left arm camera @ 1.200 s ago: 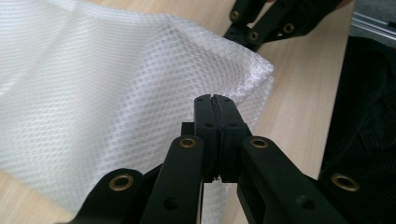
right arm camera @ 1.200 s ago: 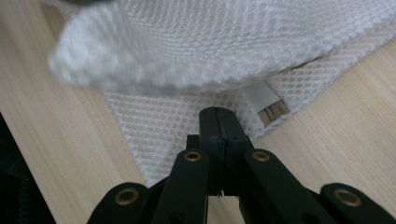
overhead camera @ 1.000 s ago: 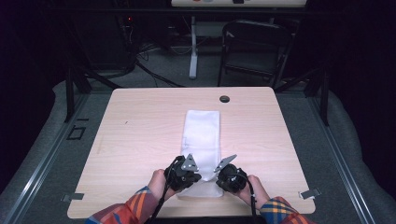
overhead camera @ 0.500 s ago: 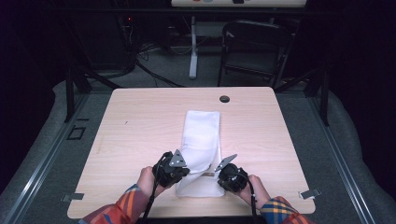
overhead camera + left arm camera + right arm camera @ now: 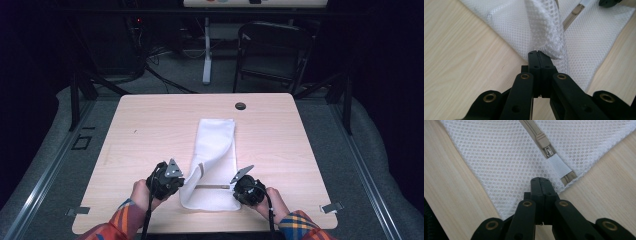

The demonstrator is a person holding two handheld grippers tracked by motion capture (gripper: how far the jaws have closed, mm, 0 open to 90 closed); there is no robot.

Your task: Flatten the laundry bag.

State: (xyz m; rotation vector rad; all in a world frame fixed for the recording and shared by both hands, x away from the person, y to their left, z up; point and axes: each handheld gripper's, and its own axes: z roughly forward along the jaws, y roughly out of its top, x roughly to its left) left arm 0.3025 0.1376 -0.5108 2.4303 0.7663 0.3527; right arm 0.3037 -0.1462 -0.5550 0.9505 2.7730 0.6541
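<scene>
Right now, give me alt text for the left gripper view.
The left gripper, jaws shut, pinches a raised fold of the white mesh laundry bag above the wooden table. The bag's beige zipper runs behind the fold.

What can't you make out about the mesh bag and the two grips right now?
- Right gripper: jaws shut over the mesh bag; the jaws themselves hide whether mesh is pinched.
- Left gripper: shut on a raised fold; the fold hides the bag's layers beneath.
- Zipper: the top edge of the right gripper view cuts it off.
- High view: bag contents too small to tell.
</scene>
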